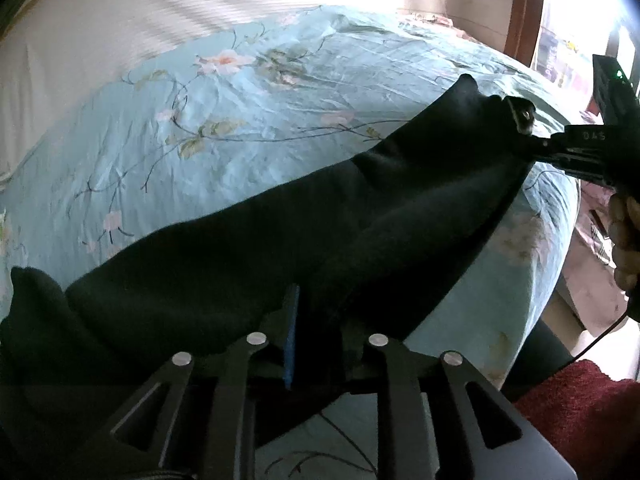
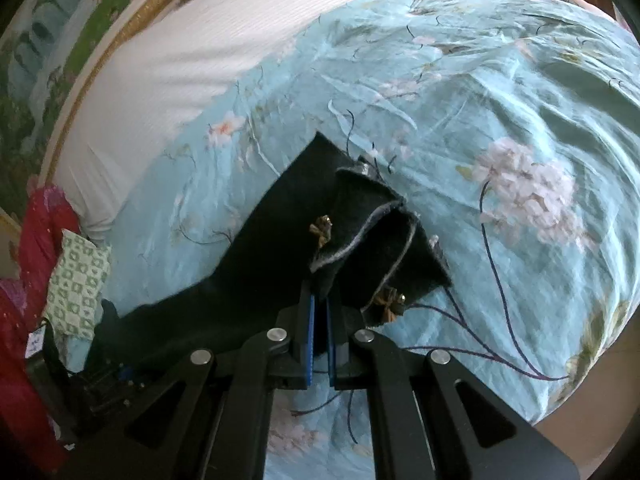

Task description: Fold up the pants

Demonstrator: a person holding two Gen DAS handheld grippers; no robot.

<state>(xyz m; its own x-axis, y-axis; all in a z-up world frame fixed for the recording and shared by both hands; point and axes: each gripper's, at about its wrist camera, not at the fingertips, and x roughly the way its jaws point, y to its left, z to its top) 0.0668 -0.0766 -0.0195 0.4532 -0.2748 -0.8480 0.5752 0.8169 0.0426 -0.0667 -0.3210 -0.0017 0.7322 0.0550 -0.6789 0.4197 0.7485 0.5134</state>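
A: Left wrist view. We are clamping the left gripper (image 1: 316,320) narrowly on a fold of the dark pants (image 1: 248,248); only the blue pad on one finger is showing, cloth is covering the other. The pants are spanning from near left to far right above the floral bedsheet (image 1: 200,120), where the right gripper (image 1: 532,136) is pinching the far end.

B: Right wrist view. We are closing the right gripper (image 2: 319,304) on the bunched hem of the pants (image 2: 280,240), blue pads nearly touching with cloth between them. Small bow trims are showing at the cuffs. The rest is trailing to the near left over the bedsheet (image 2: 480,100).

A: Handling judgement: the fabric is sagging between grips, so we are treating it as soft, light and limp.

B: Agreed. We are recommending holds at stacked hems and seams, where layers are thickest, to prevent slipping.
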